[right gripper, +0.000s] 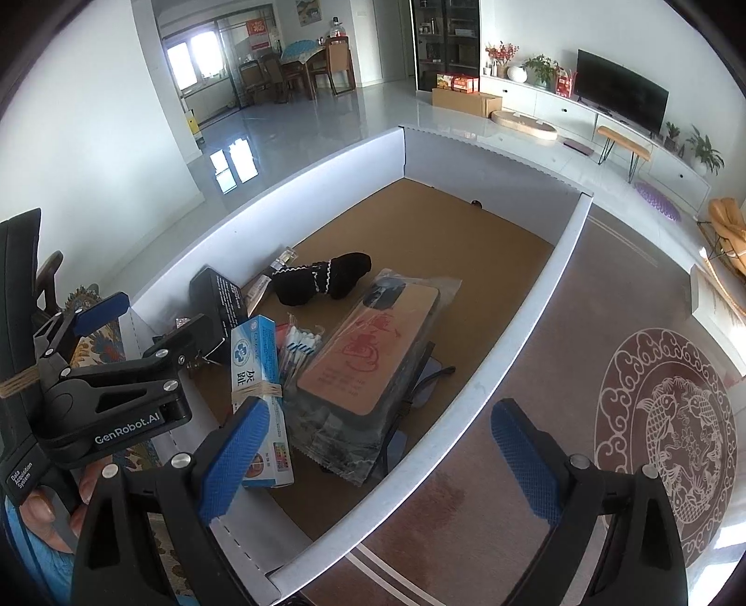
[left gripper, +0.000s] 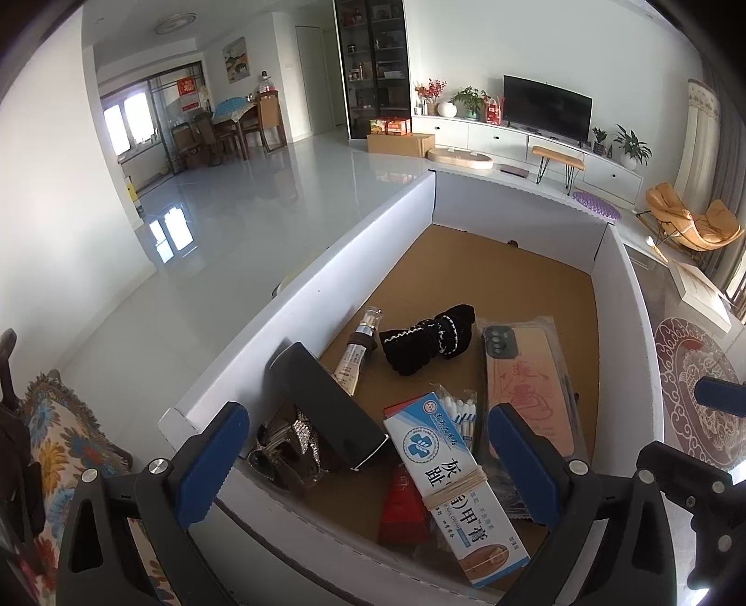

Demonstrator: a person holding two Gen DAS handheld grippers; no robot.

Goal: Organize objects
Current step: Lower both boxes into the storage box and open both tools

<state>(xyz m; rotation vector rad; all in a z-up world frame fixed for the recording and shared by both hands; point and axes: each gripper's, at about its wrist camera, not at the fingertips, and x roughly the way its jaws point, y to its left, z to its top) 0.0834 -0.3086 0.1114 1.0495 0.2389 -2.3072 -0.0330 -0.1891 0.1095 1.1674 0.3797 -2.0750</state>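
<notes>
a glossy pale tiled floor (left gripper: 224,223) is bounded by white walls (left gripper: 513,37). a television (left gripper: 548,107) is set on a white cabinet (left gripper: 494,135); daylight is admitted through far windows (left gripper: 128,119) beside a dining table (left gripper: 233,116).

Left tool (left gripper: 368,466) angled downward, blue-padded fingers (left gripper: 212,459) spread wide with nothing gripped, right tool (right gripper: 380,461) likewise tilted down, fingers (right gripper: 233,459) wide apart, a hand (right gripper: 51,513) at its left
</notes>
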